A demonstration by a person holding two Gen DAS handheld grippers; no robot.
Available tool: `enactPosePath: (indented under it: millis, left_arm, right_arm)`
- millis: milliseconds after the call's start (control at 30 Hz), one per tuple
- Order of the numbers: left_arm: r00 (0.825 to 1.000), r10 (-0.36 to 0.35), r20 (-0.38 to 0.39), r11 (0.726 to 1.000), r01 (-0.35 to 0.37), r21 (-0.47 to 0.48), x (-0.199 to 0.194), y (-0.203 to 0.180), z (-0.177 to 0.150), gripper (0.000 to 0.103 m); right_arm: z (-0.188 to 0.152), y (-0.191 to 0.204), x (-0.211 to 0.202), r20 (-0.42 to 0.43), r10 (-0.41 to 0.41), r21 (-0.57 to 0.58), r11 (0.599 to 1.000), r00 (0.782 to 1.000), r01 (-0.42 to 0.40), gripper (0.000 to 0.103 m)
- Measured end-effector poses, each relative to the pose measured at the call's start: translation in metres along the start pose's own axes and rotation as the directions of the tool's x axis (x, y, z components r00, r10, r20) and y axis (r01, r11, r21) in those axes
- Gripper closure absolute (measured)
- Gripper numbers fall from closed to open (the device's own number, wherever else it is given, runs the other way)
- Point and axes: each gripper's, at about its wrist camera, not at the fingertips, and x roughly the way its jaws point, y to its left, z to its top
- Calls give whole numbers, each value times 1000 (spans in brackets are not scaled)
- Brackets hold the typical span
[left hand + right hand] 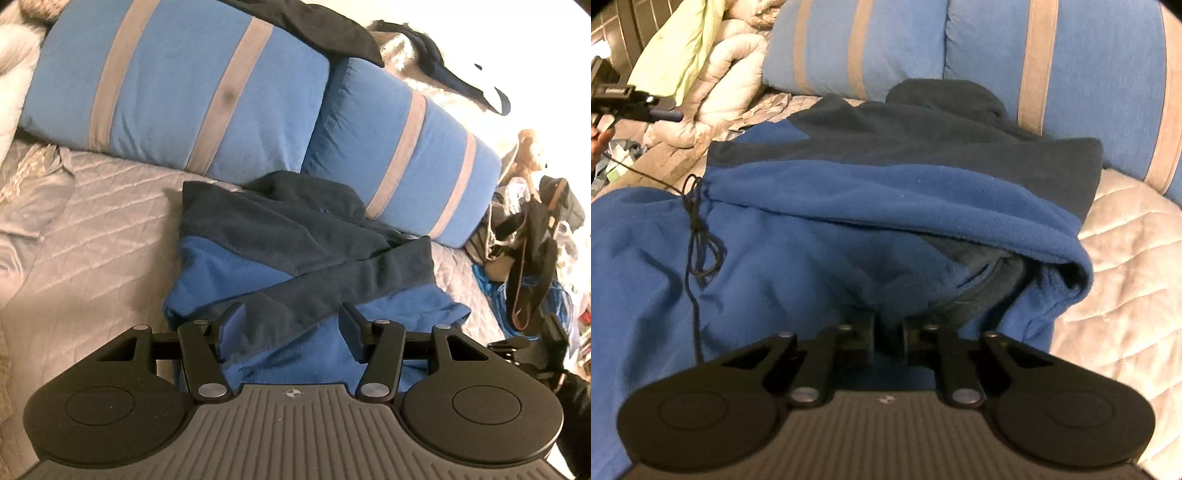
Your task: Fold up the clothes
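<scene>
The blue and navy fleece jacket [295, 266] lies on the quilted grey bed cover [92, 229] against two striped blue pillows [184, 88], a navy sleeve crossed over its body, likely to narrow it for folding. The left claw [291, 332] hovers wide open and empty above it, while the right claw [888, 332] is nearly closed, pinching the soft, fuzzy hem
</scene>
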Motion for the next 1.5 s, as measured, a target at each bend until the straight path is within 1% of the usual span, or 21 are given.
enactPosePath:
  millis: [133,200,233,267,300,333,367,400,467,633,867,933,967,1000,1033,1067,1100,1200,1333,1433,1500]
  left_arm:
    - [1000,11,1,997,-11,83,17,-16,15,48]
    - [1000,-4,-18,993,6,121,37,-25,21,48]
    - [1000,-11,-28,990,15,140,47,-30,25,48]
    - [999,-18,-38,987,24,159,56,-35,28,48]
    - [999,-25,-48,983,33,178,66,-39,31,48]
    - [998,-32,-58,980,43,197,76,-44,35,48]
    - [997,-38,-70,975,52,216,86,-48,38,48]
    - [995,-43,-87,969,62,238,99,-52,40,48]
    - [992,-49,-119,956,81,281,124,-58,43,48]
    - [985,-39,-168,943,92,321,155,-61,37,48]
    - [972,-20,-235,921,110,374,200,-65,30,49]
    - [967,-14,-254,914,115,389,213,-66,27,57]
    - [965,-11,-263,910,119,397,219,-67,26,70]
    - [962,-8,-272,907,122,404,225,-67,25,79]
    - [960,1,-278,903,119,414,229,-68,24,83]
    - [961,17,-277,898,107,426,227,-69,25,94]
    - [962,24,-273,898,99,428,226,-69,26,95]
    - [970,3,-241,911,97,401,216,-67,31,98]
    - [979,10,-205,918,73,391,203,-63,39,98]
    - [980,48,-191,919,31,393,202,-59,41,98]
    - [980,74,-183,924,1,383,201,-59,42,94]
  right_arm:
    - [-5,2,-5,-8,-20,-12,1000,1000,20,93]
    - [-4,4,-8,-7,-36,-11,999,999,36,89]
    - [-3,5,-10,-4,-52,-15,999,999,52,72]
    - [-3,6,-13,-2,-68,-19,998,998,68,59]
    - [-3,7,-16,5,-79,-25,997,997,79,50]
    - [-3,7,-21,17,-93,-30,995,996,94,46]
    - [-4,8,-25,29,-114,-33,993,993,115,35]
    - [-5,7,-30,40,-142,-34,989,989,144,28]
    - [-8,4,-40,62,-182,-24,983,981,184,27]
    - [-15,-4,-59,90,-184,37,983,979,181,27]
    - [-25,-7,-74,99,-190,60,981,977,185,27]
    - [-27,-8,-77,102,-188,67,981,977,181,27]
    - [-29,-8,-78,104,-186,71,981,977,179,27]
    - [-30,-9,-78,106,-182,74,982,978,175,27]
    - [-30,-10,-79,108,-179,77,982,978,171,27]
    - [-31,-11,-79,110,-179,81,982,978,171,27]
    - [-32,-12,-79,113,-182,86,981,977,173,27]
    - [-31,-15,-80,123,-185,106,979,975,172,27]
    - [-32,-15,-82,131,-191,108,978,973,177,27]
    - [-34,-13,-85,136,-186,100,980,973,173,27]
    - [-35,-11,-87,142,-187,100,980,972,174,27]
